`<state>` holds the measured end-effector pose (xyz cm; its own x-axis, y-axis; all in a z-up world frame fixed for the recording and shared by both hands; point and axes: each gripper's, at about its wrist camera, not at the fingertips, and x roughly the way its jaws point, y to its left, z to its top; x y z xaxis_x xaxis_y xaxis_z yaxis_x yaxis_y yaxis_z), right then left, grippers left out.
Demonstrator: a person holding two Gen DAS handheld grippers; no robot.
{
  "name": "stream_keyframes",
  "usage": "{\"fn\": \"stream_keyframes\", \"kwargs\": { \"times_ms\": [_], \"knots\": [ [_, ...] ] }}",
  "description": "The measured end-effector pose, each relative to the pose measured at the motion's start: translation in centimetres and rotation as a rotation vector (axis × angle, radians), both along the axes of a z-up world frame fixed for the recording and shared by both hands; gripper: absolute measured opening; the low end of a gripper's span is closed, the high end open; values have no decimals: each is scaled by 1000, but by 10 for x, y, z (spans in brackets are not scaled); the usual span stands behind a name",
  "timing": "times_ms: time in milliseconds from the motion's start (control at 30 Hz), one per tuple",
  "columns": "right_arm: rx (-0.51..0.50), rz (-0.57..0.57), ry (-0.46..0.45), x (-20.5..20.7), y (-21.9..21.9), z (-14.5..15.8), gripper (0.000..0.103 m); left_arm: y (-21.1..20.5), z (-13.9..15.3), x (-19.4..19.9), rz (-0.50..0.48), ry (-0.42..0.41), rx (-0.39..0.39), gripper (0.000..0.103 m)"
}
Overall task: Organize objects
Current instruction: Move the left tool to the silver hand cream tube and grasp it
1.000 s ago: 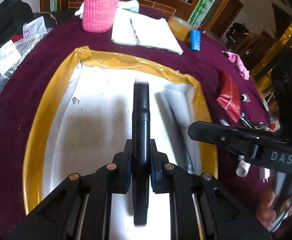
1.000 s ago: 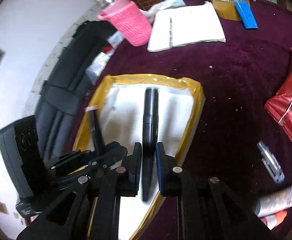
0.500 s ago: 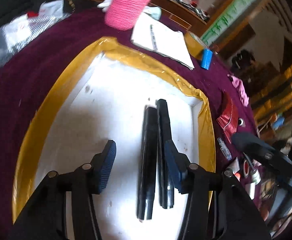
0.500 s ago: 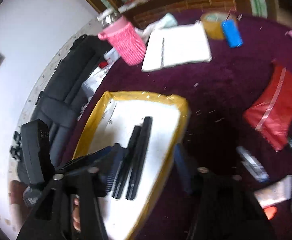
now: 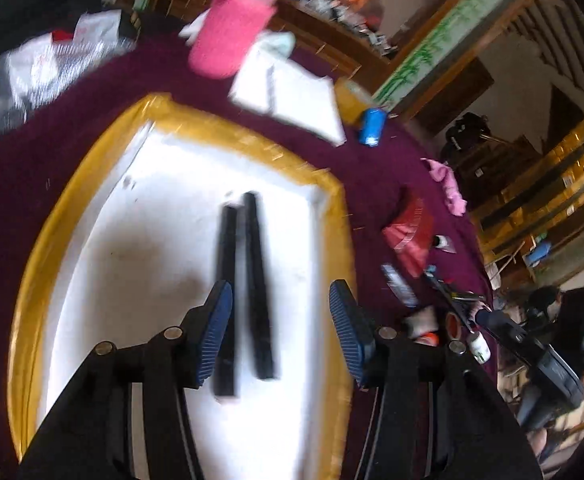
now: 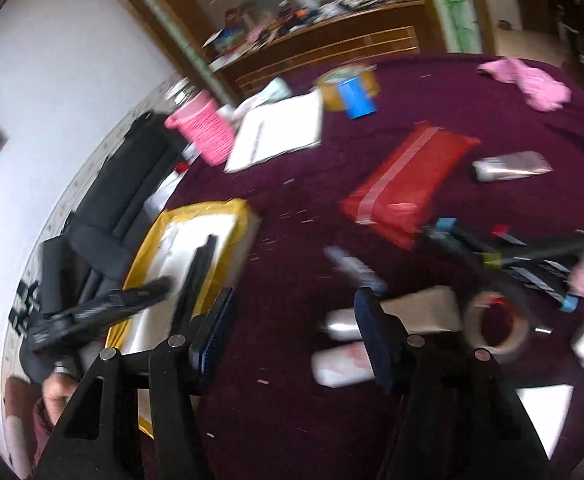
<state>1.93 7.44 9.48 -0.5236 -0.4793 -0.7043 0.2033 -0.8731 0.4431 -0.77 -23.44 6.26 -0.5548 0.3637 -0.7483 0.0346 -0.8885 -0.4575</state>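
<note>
Two slim black pens, or perhaps markers given the blur, lie side by side in a shallow white tray [image 5: 103,264] rimmed with yellow tape. Both are plain matte black and straight: the left pen [image 5: 225,280] sits slightly nearer the camera, the right pen [image 5: 257,276] reaches a little farther toward 12 o'clock, and the two are almost touching.

The left gripper [image 5: 279,328] hangs over them with its jaws apart, having just been opening; the pens lie free below its blue ribbed pads. The right gripper [image 6: 292,332] has likewise just been opening and holds nothing, over the maroon cloth of the bench [image 6: 292,232] with the tray at its 10 o'clock.

Around the tray: a pink knitted sleeve [image 5: 229,30] at 12 o'clock, an open notebook [image 5: 292,96] at 1, a red pouch [image 6: 408,176] farther right.
</note>
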Motion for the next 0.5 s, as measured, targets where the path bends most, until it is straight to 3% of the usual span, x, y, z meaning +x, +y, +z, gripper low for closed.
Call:
{"fn": "stream_keyframes", "kwargs": {
  "times_ms": [100, 200, 333, 500],
  "knots": [
    [6, -84, 23, 5, 43, 3, 64, 31, 27, 14, -52, 40, -28, 68],
    [22, -170, 44, 10, 82, 3, 65, 71, 35, 20, -144, 44, -38, 72],
    [69, -239, 81, 15, 115, -4, 65, 134, 19, 17, -300, 23, -135, 72],
    [93, -276, 128, 13, 139, -15, 65, 187, -8, 6, -404, 20, -241, 72]
  ]
}}
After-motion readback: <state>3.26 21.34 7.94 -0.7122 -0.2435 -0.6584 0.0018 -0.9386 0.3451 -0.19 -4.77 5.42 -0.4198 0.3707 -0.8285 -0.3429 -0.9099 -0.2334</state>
